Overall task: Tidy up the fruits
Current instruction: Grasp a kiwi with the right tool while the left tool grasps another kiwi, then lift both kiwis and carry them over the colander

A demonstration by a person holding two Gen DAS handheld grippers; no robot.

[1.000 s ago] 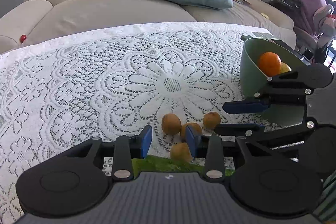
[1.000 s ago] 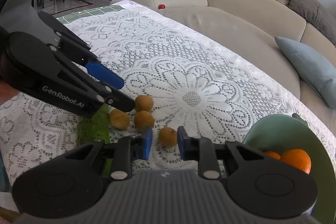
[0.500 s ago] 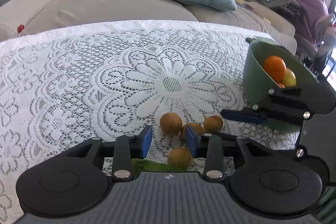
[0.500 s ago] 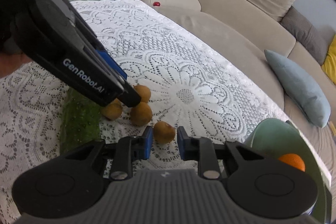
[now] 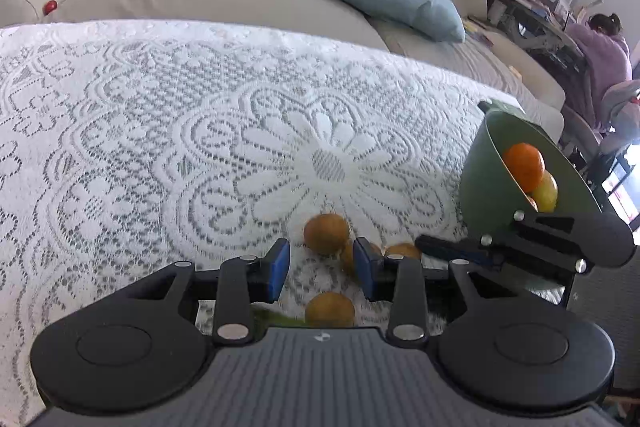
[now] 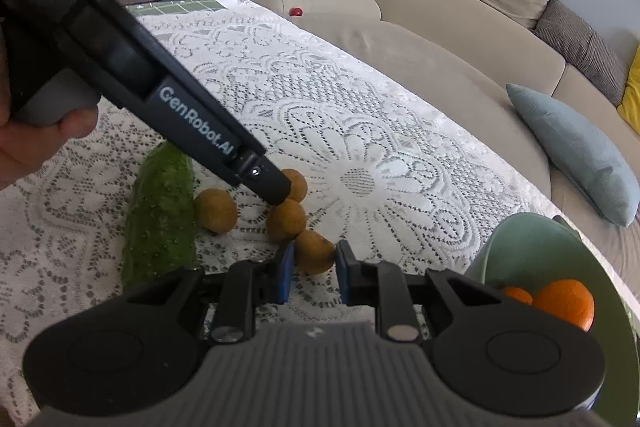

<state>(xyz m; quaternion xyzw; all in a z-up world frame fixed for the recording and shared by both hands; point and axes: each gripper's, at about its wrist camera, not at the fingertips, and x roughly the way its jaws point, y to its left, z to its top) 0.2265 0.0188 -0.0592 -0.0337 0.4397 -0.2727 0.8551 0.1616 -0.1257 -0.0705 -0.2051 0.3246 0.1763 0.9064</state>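
Four small brown fruits lie clustered on the white lace tablecloth (image 6: pixel 360 115), with a bumpy green cucumber (image 6: pixel 160 219) stretched out just beside the left-most of them. The right gripper (image 6: pixel 315 271) angles down toward the table, and its blue pads are pressed against both sides of the nearest brown fruit (image 6: pixel 314 251), which sits between them at the table surface. That fruit touches the next brown fruit (image 6: pixel 286 219) behind it; a third (image 6: pixel 216 209) lies close to the cucumber, and the fourth (image 6: pixel 296 183) is partly hidden behind the tip of the other tool.

The left gripper (image 5: pixel 321 269) also slants downward from the left of the right wrist view, a person's hand (image 6: pixel 36 143) wrapped around its handle with a thumb showing beneath. Its jaws stand partly apart with nothing between the blue pads, only tablecloth and fruit beyond them. Its finger ends hang directly over the cluster; whether they touch a fruit cannot be told.

To the right stands a green bowl (image 6: pixel 516 251), tilted in the fisheye view, holding an orange (image 6: pixel 566 301), a second orange fruit and a yellowish one (image 5: pixel 546 193). A beige sofa (image 6: pixel 440 39) with a pale blue cushion (image 6: pixel 576 151) runs behind the table.
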